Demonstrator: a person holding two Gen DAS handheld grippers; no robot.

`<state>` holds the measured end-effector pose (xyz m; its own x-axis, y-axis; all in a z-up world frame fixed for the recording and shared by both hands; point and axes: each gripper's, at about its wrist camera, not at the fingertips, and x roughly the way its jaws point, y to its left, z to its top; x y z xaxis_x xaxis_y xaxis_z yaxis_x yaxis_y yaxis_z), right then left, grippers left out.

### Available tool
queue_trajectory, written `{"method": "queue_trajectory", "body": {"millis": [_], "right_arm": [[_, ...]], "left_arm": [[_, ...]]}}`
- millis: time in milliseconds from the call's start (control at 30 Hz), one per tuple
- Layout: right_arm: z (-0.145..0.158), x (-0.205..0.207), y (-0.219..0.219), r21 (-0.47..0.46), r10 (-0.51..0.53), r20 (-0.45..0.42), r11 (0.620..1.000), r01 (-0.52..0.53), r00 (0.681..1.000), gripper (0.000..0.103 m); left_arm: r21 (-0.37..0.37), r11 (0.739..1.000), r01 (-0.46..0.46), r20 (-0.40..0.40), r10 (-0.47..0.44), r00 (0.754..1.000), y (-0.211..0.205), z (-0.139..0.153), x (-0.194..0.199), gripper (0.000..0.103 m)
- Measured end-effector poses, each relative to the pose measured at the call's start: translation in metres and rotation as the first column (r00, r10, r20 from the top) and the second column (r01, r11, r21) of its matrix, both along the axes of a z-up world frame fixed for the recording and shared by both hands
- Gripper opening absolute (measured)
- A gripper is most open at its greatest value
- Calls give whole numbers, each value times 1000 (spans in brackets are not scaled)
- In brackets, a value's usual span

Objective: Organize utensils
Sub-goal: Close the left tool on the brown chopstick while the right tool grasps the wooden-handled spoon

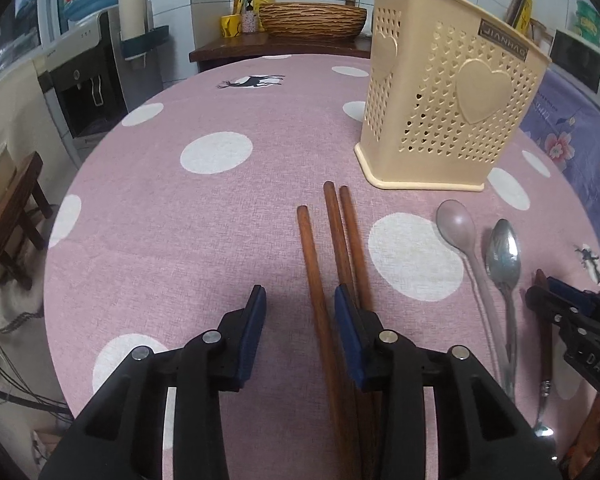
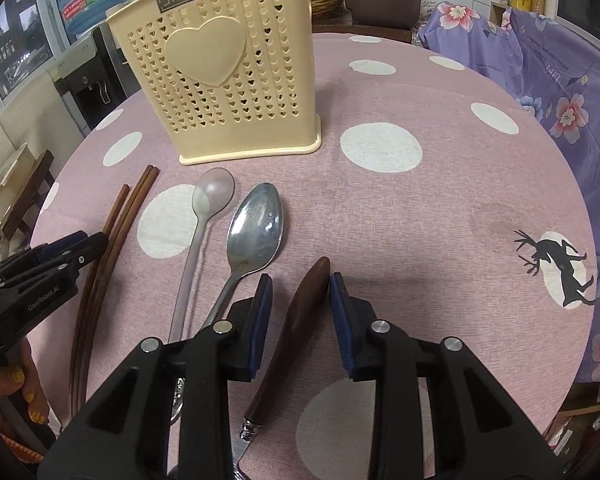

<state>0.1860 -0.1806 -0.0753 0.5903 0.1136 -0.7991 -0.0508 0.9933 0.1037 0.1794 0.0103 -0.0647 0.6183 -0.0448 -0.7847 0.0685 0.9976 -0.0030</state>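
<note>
A cream perforated utensil holder stands upright on the pink dotted tablecloth; it also shows in the right wrist view. Three brown chopsticks lie in front of it. My left gripper is open, with one chopstick between its fingers and the other two under the right finger. A pink plastic spoon and a metal spoon lie side by side. My right gripper is open around the brown wooden handle of a utensil lying on the cloth.
The round table drops off at its edges. A purple floral cloth covers something at the right. A water dispenser and a wooden stool stand at the left. A woven basket sits on a counter behind.
</note>
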Motion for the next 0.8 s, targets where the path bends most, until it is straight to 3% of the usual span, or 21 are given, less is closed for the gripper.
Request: {"method": "queue_trajectory", "body": {"millis": [67, 200, 333, 600, 667, 700, 733, 800], "right_arm": [[0, 0, 0, -11, 6, 0, 1000, -6, 1000, 30], [1, 1, -6, 10, -3, -12, 1000, 3, 1000, 27], [1, 5, -7, 45, -37, -33, 998, 39, 999, 27], [1, 8, 8, -28, -71, -25, 997, 71, 997, 27], [0, 9, 10, -46, -79, -19, 996, 78, 997, 23], [0, 10, 10, -43, -81, -18, 996, 80, 997, 20], [0, 10, 9, -29, -79, -19, 996, 78, 997, 18], [0, 13, 3, 22, -73, -32, 997, 74, 997, 17]], "left_arm": [[31, 1000, 4, 8, -4, 1000, 1, 0, 1, 36], [11, 1000, -26, -4, 26, 1000, 17, 1, 10, 29], [-4, 1000, -31, -27, 31, 999, 18, 2, 16, 30], [17, 1000, -27, -15, 27, 1000, 7, 0, 22, 32], [24, 999, -26, -11, 27, 1000, 5, 0, 24, 27], [26, 999, -29, -13, 29, 1000, 5, 1, 25, 20], [28, 999, -29, -14, 29, 999, 5, 1, 27, 13], [26, 999, -30, -15, 31, 999, 5, 1, 30, 10]]}}
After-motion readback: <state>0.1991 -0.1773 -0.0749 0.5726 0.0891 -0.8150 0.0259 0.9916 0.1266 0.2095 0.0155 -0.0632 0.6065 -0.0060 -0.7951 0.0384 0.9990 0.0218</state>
